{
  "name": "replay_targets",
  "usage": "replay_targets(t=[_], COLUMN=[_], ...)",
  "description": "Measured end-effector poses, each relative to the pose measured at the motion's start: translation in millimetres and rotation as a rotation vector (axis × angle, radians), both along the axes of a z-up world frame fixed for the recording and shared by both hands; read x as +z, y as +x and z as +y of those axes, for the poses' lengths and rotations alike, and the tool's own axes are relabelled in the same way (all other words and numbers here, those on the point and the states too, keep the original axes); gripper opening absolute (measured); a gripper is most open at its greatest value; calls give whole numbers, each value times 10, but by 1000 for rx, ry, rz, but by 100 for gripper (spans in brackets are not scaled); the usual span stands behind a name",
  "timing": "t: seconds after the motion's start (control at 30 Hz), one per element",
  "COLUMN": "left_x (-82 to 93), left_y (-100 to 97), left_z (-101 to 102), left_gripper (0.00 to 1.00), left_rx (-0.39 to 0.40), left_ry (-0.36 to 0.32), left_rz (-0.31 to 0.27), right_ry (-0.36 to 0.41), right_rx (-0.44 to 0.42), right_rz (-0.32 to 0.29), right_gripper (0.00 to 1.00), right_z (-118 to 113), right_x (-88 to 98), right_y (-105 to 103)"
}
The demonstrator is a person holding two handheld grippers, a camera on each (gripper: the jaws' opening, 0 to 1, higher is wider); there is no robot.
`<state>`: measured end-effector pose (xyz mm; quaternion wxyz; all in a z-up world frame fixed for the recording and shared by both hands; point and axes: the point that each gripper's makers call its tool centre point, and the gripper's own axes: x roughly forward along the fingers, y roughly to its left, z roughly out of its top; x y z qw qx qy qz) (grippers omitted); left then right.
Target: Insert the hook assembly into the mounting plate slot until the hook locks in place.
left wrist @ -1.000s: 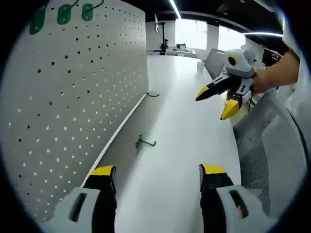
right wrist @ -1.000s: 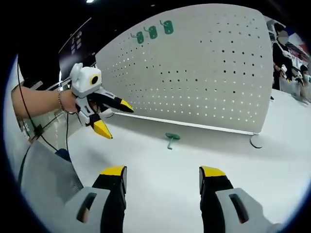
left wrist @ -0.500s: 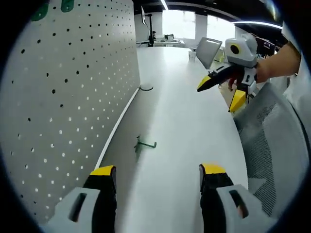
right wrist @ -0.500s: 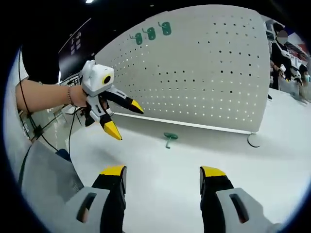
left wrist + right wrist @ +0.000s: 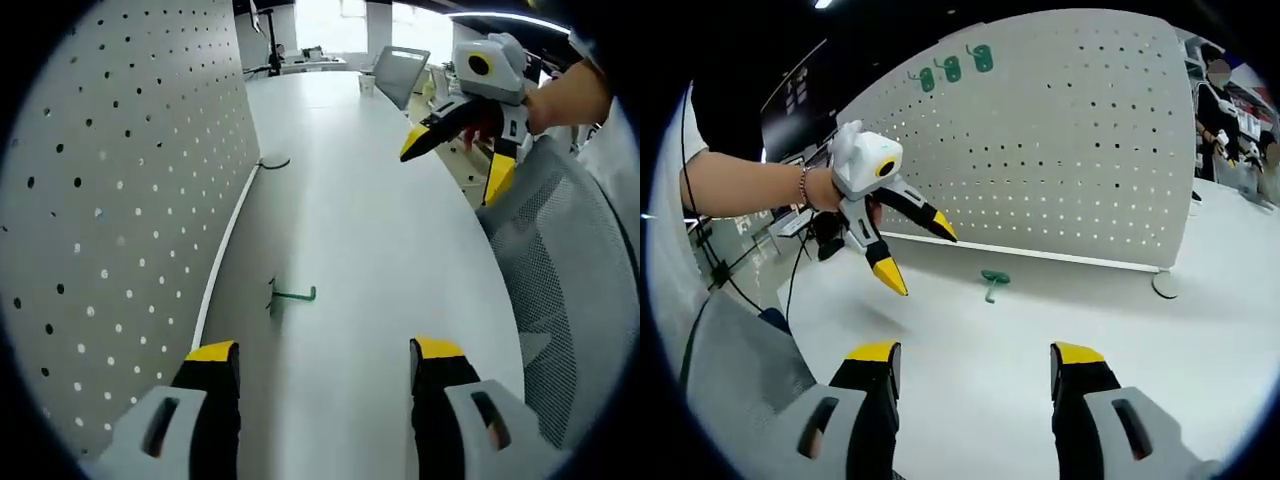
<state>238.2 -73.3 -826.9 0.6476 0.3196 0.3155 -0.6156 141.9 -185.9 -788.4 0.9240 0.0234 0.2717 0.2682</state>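
A green hook (image 5: pixel 291 295) lies flat on the white table (image 5: pixel 380 230), close to the foot of the white pegboard (image 5: pixel 110 180). My left gripper (image 5: pixel 325 350) is open and empty, its jaws short of the hook. In the right gripper view the same hook (image 5: pixel 992 281) lies in front of the pegboard (image 5: pixel 1070 150), and the left gripper (image 5: pixel 920 257) hangs open above the table just left of it. My right gripper (image 5: pixel 976 352) is open and empty, well back from the hook. It also appears open at the upper right of the left gripper view (image 5: pixel 455 165).
Three green hooks (image 5: pixel 952 68) sit high on the pegboard. A grey mesh chair (image 5: pixel 560 300) stands at the table's edge. A round disc (image 5: pixel 1164 285) lies by the board's far end. Cables (image 5: pixel 770 290) hang at the left. People (image 5: pixel 1215 95) stand in the background.
The left gripper has moved forward and lower toward the hook on the table, so the board's upper hooks left its view. The right gripper has barely moved. Both stay open.
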Motion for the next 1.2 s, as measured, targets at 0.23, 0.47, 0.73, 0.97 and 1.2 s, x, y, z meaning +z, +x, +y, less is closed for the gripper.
replay_targets(t=[0.23,0.47,0.73,0.97,1.2], left_x=[-64,-146,-224,-300,-380], left_y=[59,69,111,139,153], left_z=[-53,-103,-161,-247,-282], left_gripper=[70,70,71,70,70], left_rx=[-22,-49,-57,-86,-110], left_ry=[27,54,79,103,135], left_rz=[-2,3,22,21,24], right_ry=[0,9,9,18,17], right_rx=[2,6,13,9,4], right_rz=[1,13,15,16,17], right_gripper=[58,59,60,60,60], right_z=[-4,31,50,48,34], right_x=[3,-20,-33,-35,-41], right_y=[-3,-27,-43,-46,-49])
